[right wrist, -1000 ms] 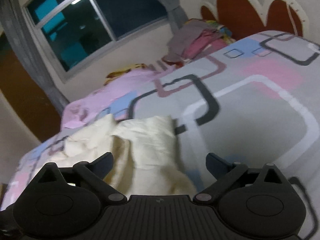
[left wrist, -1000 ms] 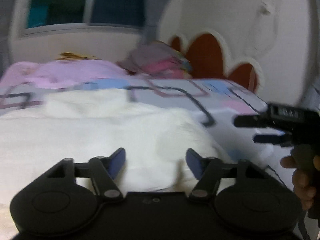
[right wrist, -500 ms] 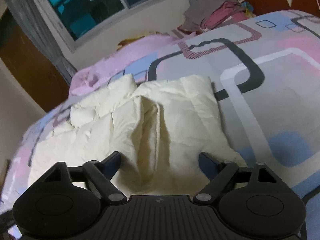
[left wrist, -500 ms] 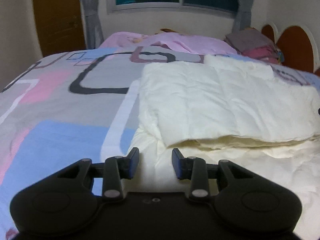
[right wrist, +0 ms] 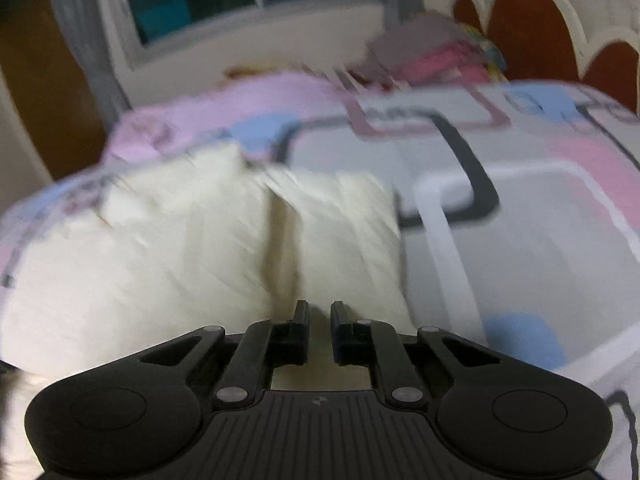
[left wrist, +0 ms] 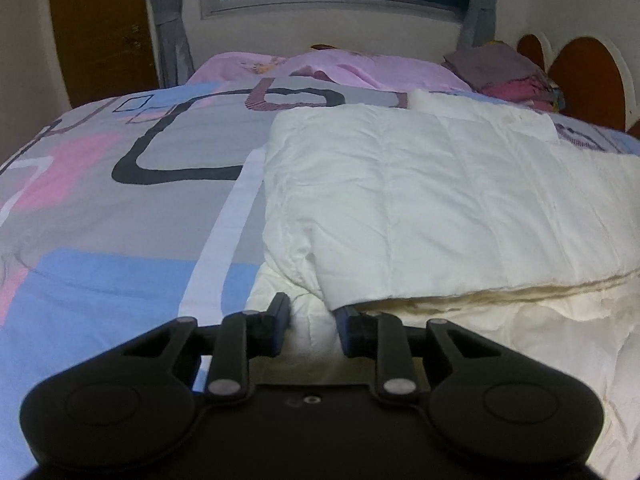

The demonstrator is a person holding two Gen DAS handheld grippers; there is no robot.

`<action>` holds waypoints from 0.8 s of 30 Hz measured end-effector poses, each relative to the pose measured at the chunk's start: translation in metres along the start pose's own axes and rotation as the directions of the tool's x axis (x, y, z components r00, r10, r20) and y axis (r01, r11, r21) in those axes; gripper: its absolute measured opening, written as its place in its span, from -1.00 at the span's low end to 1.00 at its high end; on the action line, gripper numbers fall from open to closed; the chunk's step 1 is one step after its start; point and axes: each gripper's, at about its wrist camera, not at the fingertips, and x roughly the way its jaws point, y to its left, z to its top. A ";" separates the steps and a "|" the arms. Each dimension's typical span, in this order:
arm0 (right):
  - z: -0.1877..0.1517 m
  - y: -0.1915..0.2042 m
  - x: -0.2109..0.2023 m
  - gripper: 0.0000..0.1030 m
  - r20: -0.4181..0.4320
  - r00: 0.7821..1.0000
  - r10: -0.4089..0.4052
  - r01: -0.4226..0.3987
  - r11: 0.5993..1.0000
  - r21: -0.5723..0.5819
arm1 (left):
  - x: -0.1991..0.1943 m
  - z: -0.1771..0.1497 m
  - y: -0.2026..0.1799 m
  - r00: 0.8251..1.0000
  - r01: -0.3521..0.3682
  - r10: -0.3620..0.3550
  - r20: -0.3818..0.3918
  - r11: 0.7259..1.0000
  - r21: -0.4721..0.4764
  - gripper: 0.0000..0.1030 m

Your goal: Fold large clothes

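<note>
A large cream quilted garment lies partly folded on the bed, its upper layer doubled over a lower layer. My left gripper sits at its near left corner, jaws narrowed around a bunch of the cream fabric. In the right wrist view, which is motion-blurred, the same cream garment lies ahead and to the left with a crease down its middle. My right gripper is at its near right edge, jaws almost closed with cream fabric between them.
The bed has a grey, pink and blue patterned cover. A pink blanket and a stack of folded clothes lie at the far end by the red headboard. A window and brown door stand behind.
Both grippers closed down from wide open onto the cream garment's near edge. The left one swung from the headboard side to the near left corner; the right one moved in over the fabric.
</note>
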 end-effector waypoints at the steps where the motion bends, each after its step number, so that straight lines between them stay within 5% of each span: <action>1: 0.001 -0.005 -0.006 -0.79 0.028 0.999 0.026 -0.027 0.998 0.049 | 0.000 0.000 0.000 1.000 -0.001 0.001 0.000 1.000 0.007 -0.50; 2: 0.003 -0.009 -0.015 -0.66 0.071 0.996 0.060 -0.067 0.993 0.096 | -0.002 0.000 0.001 1.000 -0.001 0.001 0.001 1.000 0.013 -0.50; 3: 0.004 -0.009 -0.021 0.24 0.092 0.992 0.081 -0.091 0.989 0.118 | -0.003 0.000 0.001 1.000 0.001 -0.001 0.004 1.000 0.017 -0.47; 4: 0.005 -0.008 -0.027 0.73 0.118 0.990 0.084 -0.098 0.987 0.124 | -0.003 0.000 0.002 1.000 0.002 -0.002 0.008 1.000 0.018 -0.43; 5: 0.004 -0.008 -0.034 0.94 0.163 0.980 0.111 -0.129 0.986 0.108 | -0.004 -0.001 0.003 1.000 -0.001 0.001 0.015 1.000 0.014 -0.40; 7: 0.007 -0.005 -0.031 0.91 0.138 0.982 0.132 -0.146 0.985 0.095 | -0.006 -0.001 0.005 0.999 0.008 -0.008 0.031 1.000 -0.003 -0.37; 9: 0.006 -0.006 -0.020 0.39 0.093 0.983 0.161 -0.171 0.978 0.116 | -0.004 -0.003 0.005 1.000 0.011 -0.011 0.030 1.000 -0.013 -0.37; 14: 0.000 -0.004 0.007 0.01 0.010 0.974 0.225 -0.224 0.962 0.157 | -0.001 -0.003 0.005 1.000 0.014 -0.013 0.025 1.000 -0.010 -0.37; 15: 0.000 -0.001 0.010 -0.50 -0.002 0.969 0.245 -0.243 0.959 0.145 | -0.001 -0.003 0.006 1.000 0.016 -0.016 0.024 1.000 -0.012 -0.37; 17: 0.000 0.005 0.007 -0.81 -0.002 0.969 0.249 -0.247 0.962 0.114 | -0.002 -0.003 0.006 1.000 0.020 -0.020 0.023 1.000 -0.014 -0.37; 21: 0.002 0.009 -0.022 -0.86 0.068 0.978 0.195 -0.200 0.977 0.076 | -0.001 -0.002 0.006 1.000 0.024 -0.024 0.018 1.000 -0.009 -0.36; 24: -0.001 0.010 -0.018 -0.86 0.041 0.987 0.155 -0.156 0.987 0.036 | 0.001 -0.003 0.005 1.000 0.022 -0.022 0.012 1.000 0.003 -0.36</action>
